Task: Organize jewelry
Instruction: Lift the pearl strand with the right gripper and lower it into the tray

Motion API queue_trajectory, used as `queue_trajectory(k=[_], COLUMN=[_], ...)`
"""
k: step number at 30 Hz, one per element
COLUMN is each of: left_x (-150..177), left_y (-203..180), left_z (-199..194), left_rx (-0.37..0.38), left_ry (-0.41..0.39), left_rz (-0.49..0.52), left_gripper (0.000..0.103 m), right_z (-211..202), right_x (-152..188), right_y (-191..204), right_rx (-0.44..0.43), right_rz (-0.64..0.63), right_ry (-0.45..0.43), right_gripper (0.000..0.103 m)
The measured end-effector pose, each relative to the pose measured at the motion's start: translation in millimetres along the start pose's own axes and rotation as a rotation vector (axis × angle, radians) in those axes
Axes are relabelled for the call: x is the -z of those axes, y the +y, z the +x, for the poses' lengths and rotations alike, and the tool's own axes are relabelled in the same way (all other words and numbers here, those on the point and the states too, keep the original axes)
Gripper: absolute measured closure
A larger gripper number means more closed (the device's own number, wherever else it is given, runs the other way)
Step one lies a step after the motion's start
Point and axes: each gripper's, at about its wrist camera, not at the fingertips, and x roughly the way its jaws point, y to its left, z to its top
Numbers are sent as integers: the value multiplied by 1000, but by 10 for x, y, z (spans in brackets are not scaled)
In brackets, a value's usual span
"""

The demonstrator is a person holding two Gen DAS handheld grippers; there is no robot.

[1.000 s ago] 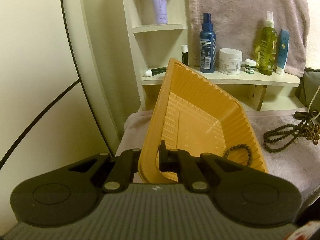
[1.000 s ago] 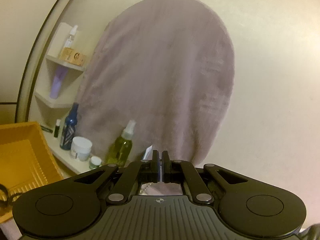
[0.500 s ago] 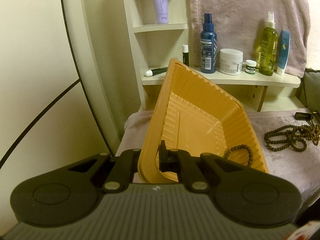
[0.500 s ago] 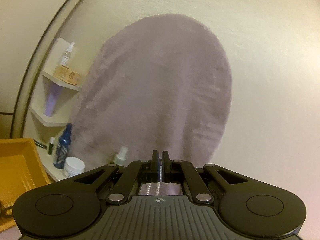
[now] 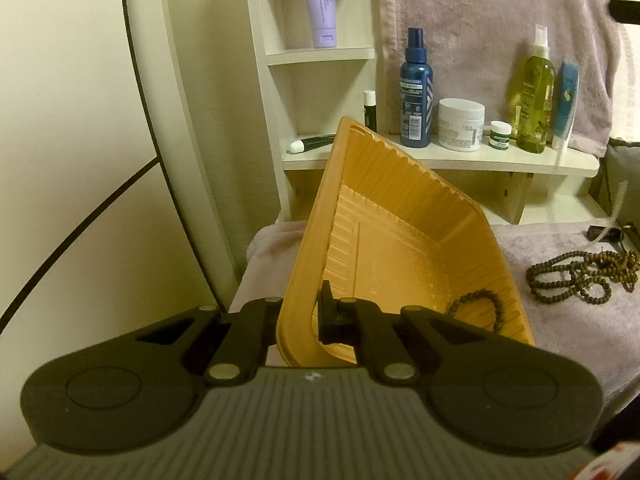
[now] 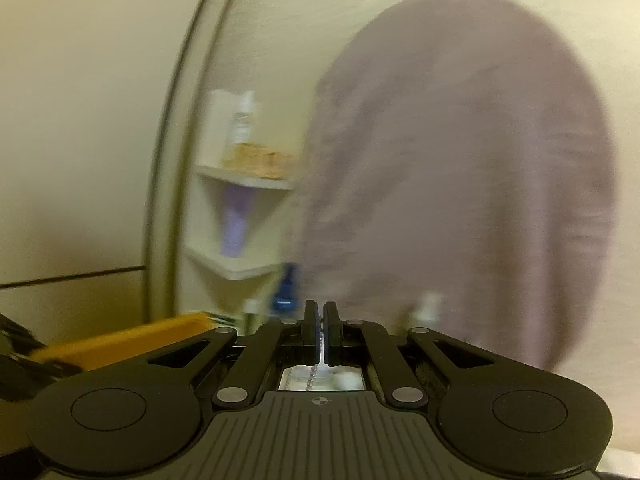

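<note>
My left gripper is shut on the near rim of an orange ribbed tray and holds it tilted up on the left. A dark bead bracelet lies in the tray's low right corner. A pile of brown bead necklaces lies on the mauve cloth to the right. My right gripper is shut on a thin silver chain that hangs down between the fingers. The tray's edge shows blurred at the lower left of the right wrist view.
A white shelf unit behind the tray carries a blue spray bottle, a white jar, a green bottle and tubes. A mauve towel hangs on the wall. A curved pale frame stands at the left.
My right gripper has swung left with the chain, and its view is blurred now. The chain shows hanging in the left view. The left gripper and tray have hardly moved.
</note>
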Motion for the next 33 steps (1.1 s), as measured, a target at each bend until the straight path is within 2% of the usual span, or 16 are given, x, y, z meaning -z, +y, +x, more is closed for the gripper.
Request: queue_trajectory(k=[5, 10, 14, 22, 27, 29, 33], left_x=[3, 8, 16, 19, 24, 25, 23], left_y=[-3, 8, 17, 37, 46, 46, 40], left_z=[1, 0, -1, 8, 13, 13, 12], left_rx=[6, 9, 10, 11, 10, 11, 10], left_ry=[-3, -4, -5, -1, 0, 1, 2], left_rz=[-3, -11, -17, -24, -25, -26, -25], left_gripper=[98, 98, 98, 98, 98, 98, 98], right_z=[344, 614, 840, 1166, 1205, 1204, 1059], right_x=[-11, 34, 158, 611, 819, 839, 836], right_y=[253, 392, 490, 624, 682, 694, 563], right_rx=[-127, -212, -253, -336, -403, -405, -349], right_rz=[45, 105, 153, 207, 251, 252, 284], right_ry=[23, 55, 129, 318, 372, 372, 340], right_gripper=[101, 101, 101, 101, 101, 101, 99])
